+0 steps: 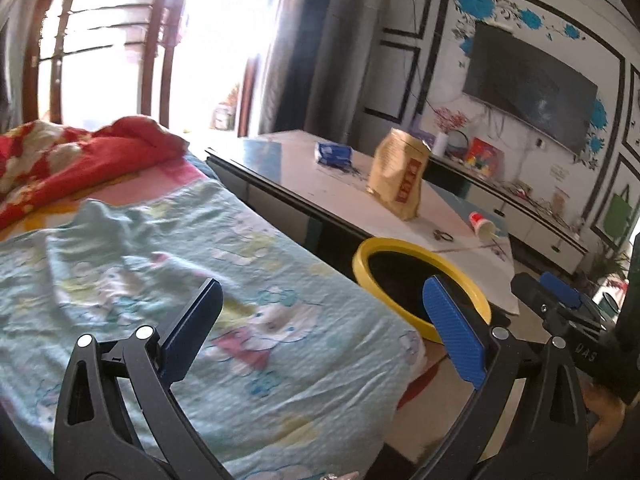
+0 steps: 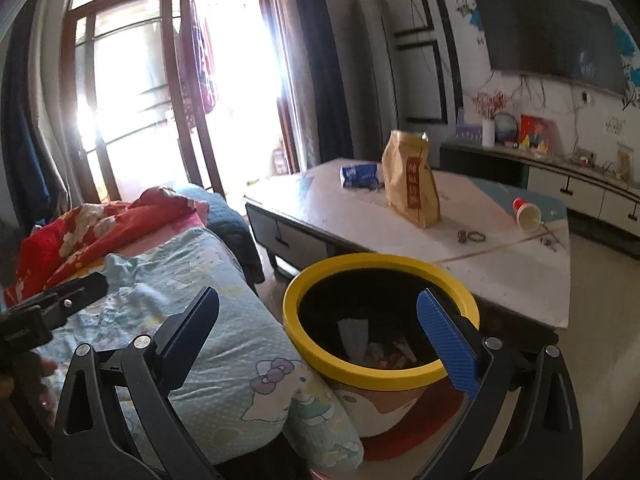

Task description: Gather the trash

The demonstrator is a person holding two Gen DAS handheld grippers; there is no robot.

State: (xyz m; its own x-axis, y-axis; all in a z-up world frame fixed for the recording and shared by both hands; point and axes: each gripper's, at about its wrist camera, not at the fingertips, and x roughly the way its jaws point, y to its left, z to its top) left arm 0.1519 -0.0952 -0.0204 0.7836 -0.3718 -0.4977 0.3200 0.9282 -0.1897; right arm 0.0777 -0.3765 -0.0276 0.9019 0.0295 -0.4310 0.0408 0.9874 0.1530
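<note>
A yellow-rimmed bin stands between the bed and the coffee table, with paper scraps inside; its rim also shows in the left wrist view. On the table stand a tan paper bag, a blue packet and a tipped red paper cup. My right gripper hangs open over the bin's near side, holding nothing. My left gripper is open above the bed sheet, empty. Each gripper shows in the other's view: the right gripper, the left gripper.
A bed with a teal cartoon sheet and a red floral quilt fills the left. The white coffee table lies right of the bin, with a small ring-shaped item on it. A TV cabinet lines the far wall.
</note>
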